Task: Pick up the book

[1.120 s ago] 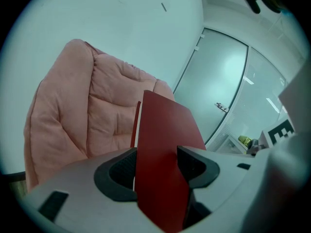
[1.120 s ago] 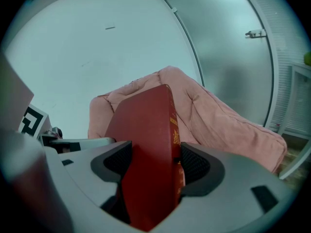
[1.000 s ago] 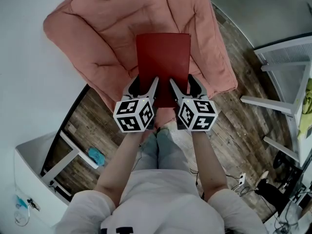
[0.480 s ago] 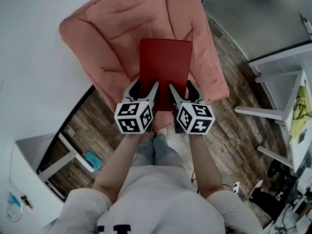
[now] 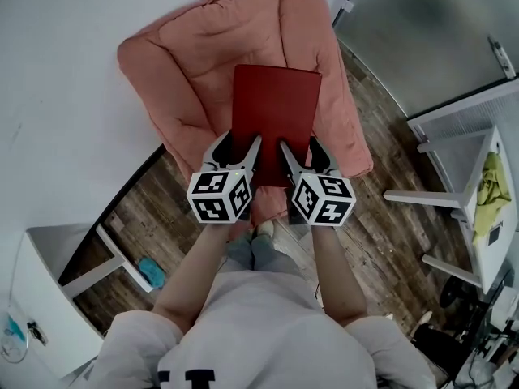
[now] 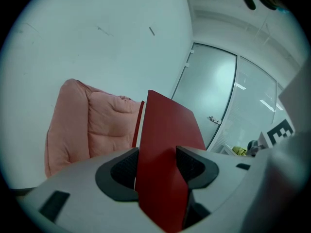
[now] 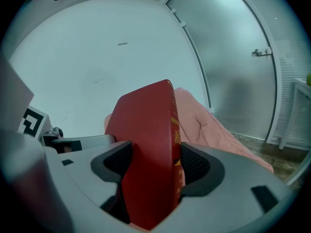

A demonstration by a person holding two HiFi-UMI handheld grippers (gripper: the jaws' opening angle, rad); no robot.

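1. Wood-plank floor (image 5: 381, 225) runs from near left to far right, with a white wall (image 5: 57, 96) on the left and a frosted glass door (image 5: 422, 31) at far right.
2. Big pink quilted cushion (image 5: 195, 71) is slumped against the wall, in the middle of the head view.
3. White table frame (image 5: 454, 112) stands on the right with a yellow-green cloth (image 5: 486, 181) on it. A small teal object (image 5: 151, 271) lies on the floor near left; too small to identify.
4. Dark red hardcover book (image 5: 276, 116) is held flat in front of the person, over the cushion. Its near short edge sits in both claws and its far end points away.
5. Gripper views show the book's far edge against the wall and glass, above the cushion, not touching it.
6. Left gripper (image 5: 241, 140) pinches the near left part of the book. The cover sits between its black pads, and the jaws are closing on it.
7. Right gripper (image 5: 300, 144) pinches the near right part, pads pressed on both faces. The spine with gold lettering (image 7: 175, 130) is on its right side.
8. The two grippers are side by side, just apart, with the marker cubes toward the person.
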